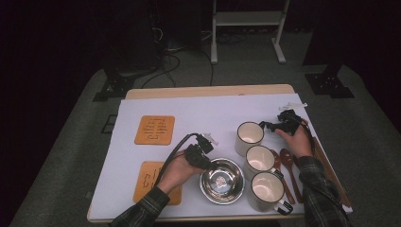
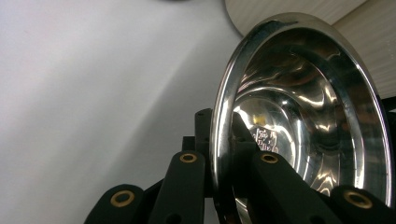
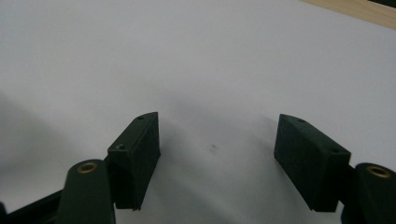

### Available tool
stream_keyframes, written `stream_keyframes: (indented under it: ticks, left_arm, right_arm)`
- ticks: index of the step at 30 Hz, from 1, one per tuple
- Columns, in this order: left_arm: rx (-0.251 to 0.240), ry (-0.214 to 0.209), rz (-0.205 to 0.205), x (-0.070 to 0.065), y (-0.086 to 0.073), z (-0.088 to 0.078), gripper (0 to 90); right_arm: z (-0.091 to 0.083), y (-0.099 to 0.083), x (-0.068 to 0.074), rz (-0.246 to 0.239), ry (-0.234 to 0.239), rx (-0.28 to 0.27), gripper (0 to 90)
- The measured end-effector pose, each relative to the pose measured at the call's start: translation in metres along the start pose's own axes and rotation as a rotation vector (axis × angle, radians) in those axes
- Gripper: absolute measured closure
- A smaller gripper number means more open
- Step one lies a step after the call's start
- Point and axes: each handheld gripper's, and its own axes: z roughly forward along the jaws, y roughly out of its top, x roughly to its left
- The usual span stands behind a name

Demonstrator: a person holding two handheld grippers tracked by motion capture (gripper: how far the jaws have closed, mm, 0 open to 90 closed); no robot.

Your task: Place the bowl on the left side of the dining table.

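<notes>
Clamped on the rim of a steel bowl (image 2: 308, 116) are the jaws of the left gripper (image 2: 223, 161), one jaw set outside the wall and one inside. Polished, mirror-bright metal is seen, and a small stamped mark at the bowl's bottom is too blurred to be read. At the near edge of the white-covered table (image 1: 203, 111) the bowl (image 1: 222, 180) is placed, just beside three cream mugs (image 1: 259, 160) set in a row. Wooden spoons (image 1: 287, 166) are laid beyond the mugs. Two cork trivets (image 1: 154, 129) are found at the left. By the farthest mug the right gripper (image 1: 279, 125) is held, its jaws spread wide over bare cover with nothing between them.
</notes>
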Motion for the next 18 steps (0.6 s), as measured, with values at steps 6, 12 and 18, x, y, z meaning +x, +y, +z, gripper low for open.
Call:
stream_keyframes:
  ticks: [6, 12, 18]
  left_arm:
    - [-0.012, 0.015, -0.007, 0.005, 0.001, -0.006, 86.0]
    - [-0.026, 0.026, -0.018, 0.012, 0.002, -0.013, 85.9]
    - [-0.042, 0.041, -0.031, 0.017, 0.003, -0.018, 85.9]
  right_arm:
    - [0.0, 0.0, 0.0, 0.0, 0.0, 0.0, 29.6]
    - [0.0, 0.0, 0.0, -0.002, -0.001, 0.0, 29.9]
    - [0.0, 0.0, 0.0, -0.004, 0.003, -0.001, 30.9]
